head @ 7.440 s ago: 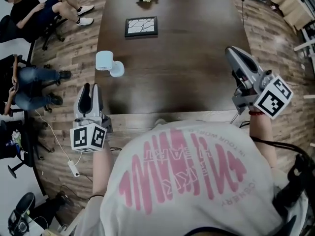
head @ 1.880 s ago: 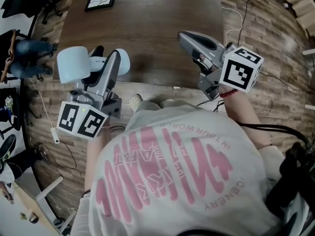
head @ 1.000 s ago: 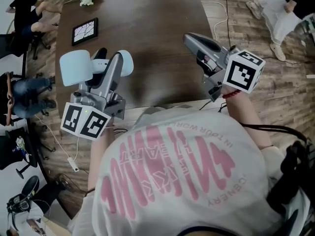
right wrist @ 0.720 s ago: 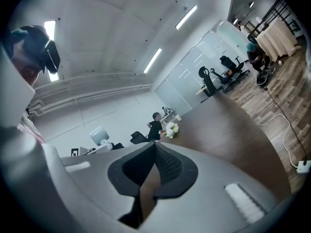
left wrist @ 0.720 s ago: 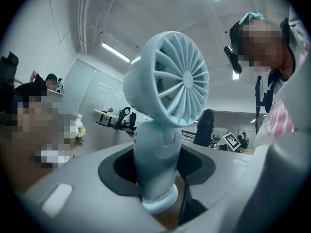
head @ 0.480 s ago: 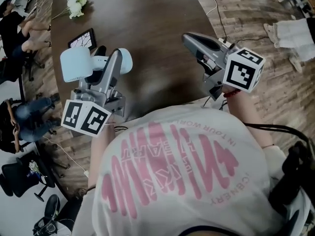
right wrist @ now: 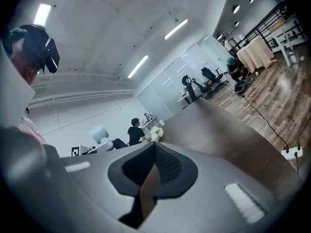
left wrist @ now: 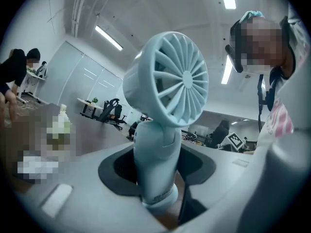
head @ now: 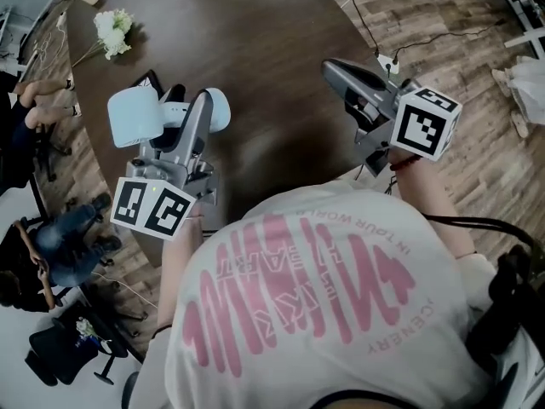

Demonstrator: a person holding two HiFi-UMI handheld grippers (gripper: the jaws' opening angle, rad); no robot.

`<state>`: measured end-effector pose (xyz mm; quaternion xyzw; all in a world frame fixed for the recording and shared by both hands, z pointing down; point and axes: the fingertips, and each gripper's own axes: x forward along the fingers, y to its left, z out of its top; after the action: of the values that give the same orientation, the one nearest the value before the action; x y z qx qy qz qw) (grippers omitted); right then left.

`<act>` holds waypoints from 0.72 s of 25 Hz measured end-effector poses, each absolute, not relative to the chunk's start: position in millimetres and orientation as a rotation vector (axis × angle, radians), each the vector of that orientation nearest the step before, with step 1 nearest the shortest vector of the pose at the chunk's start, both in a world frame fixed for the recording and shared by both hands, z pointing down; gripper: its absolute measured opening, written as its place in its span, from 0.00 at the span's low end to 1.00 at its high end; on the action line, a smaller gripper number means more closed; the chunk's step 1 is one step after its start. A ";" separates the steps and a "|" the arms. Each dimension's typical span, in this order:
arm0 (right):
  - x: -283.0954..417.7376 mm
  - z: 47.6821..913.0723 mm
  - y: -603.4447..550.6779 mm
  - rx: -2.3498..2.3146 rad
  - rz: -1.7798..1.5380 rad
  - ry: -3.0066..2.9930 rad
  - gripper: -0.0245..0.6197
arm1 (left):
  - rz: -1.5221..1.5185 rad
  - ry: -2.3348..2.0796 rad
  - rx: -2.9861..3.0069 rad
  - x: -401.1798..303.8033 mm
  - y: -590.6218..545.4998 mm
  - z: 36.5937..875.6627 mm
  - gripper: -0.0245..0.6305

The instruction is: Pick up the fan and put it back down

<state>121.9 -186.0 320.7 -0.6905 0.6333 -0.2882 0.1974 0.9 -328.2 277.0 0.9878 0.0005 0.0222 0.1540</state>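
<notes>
Fan held by the left gripper

The left gripper (left wrist: 156,178) squeezes the handle of the pale blue fan (left wrist: 167,86) — it stands upright over the left side of the brown table (head: 264,32). The right gripper (right wrist: 153,152) is closed on nothing, well apart from the fan.

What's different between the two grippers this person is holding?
The left gripper clamps the pale blue fan by its handle; the right gripper holds nothing. The left gripper's jaws stand apart around that handle; the right gripper's are closed together. Both are grey and carry a marker cube.
</notes>
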 end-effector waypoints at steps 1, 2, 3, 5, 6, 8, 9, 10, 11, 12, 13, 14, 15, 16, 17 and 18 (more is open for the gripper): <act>119.7 323.2 -187.7 -1.949 -0.818 1.759 0.05 | 0.069 0.014 2.830 0.5 -331.7 279.3 0.37; 117.0 325.6 -189.8 -1.962 -0.829 1.748 0.05 | 0.072 0.027 2.831 0.2 -335.1 281.3 0.37; 113.8 327.9 -192.0 -1.971 -0.841 1.740 0.05 | 0.072 0.040 2.833 -0.2 -338.3 283.1 0.37; 107.3 332.2 -196.3 -1.994 -0.864 1.723 0.05 | 0.070 0.063 2.834 -2.0 -344.3 287.0 0.37; 103.9 333.8 -198.6 -2.007 -0.874 1.716 0.05 | 0.068 0.074 2.833 -3.4 -347.4 289.0 0.37; 96.4 335.6 -203.3 -2.032 -0.894 1.714 0.05 | 0.068 0.092 2.835 -6.5 -353.4 293.0 0.37; 92.4 336.3 -205.1 -2.045 -0.904 1.719 0.05 | 0.069 0.098 2.836 -7.7 -356.1 294.7 0.37; 88.7 337.5 -206.1 -2.060 -0.915 1.726 0.05 | 0.069 0.101 2.838 -8.8 -358.5 296.4 0.37; 85.4 339.3 -206.6 -2.076 -0.927 1.734 0.05 | 0.070 0.103 2.840 -9.5 -360.7 298.0 0.37; 82.7 341.9 -206.6 -2.091 -0.938 1.738 0.05 | 0.071 0.102 2.841 -10.2 -362.9 299.8 0.37; 80.4 344.9 -206.5 -2.102 -0.949 1.740 0.05 | 0.073 0.101 2.843 -10.9 -365.1 301.8 0.37; 78.4 348.2 -206.7 -2.106 -0.961 1.740 0.05 | 0.077 0.098 2.846 -11.7 -367.5 303.9 0.37; 76.6 351.4 -207.5 -2.103 -0.975 1.740 0.05 | 0.082 0.093 2.850 -12.8 -370.0 306.2 0.37; 74.8 354.6 -209.0 -2.095 -0.991 1.742 0.05 | 0.089 0.087 2.855 -14.1 -372.7 308.5 0.37; 73.1 357.5 -211.4 -2.084 -1.008 1.747 0.05 | 0.097 0.078 2.859 -15.6 -375.4 310.8 0.37; 72.0 360.1 -214.6 -2.070 -1.024 1.755 0.05 | 0.106 0.066 2.862 -17.1 -378.1 313.1 0.37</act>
<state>72.0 -214.6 360.1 -0.7084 0.6007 -0.3504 0.1204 -17.1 -378.1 313.1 0.9895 0.0229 0.0368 0.1379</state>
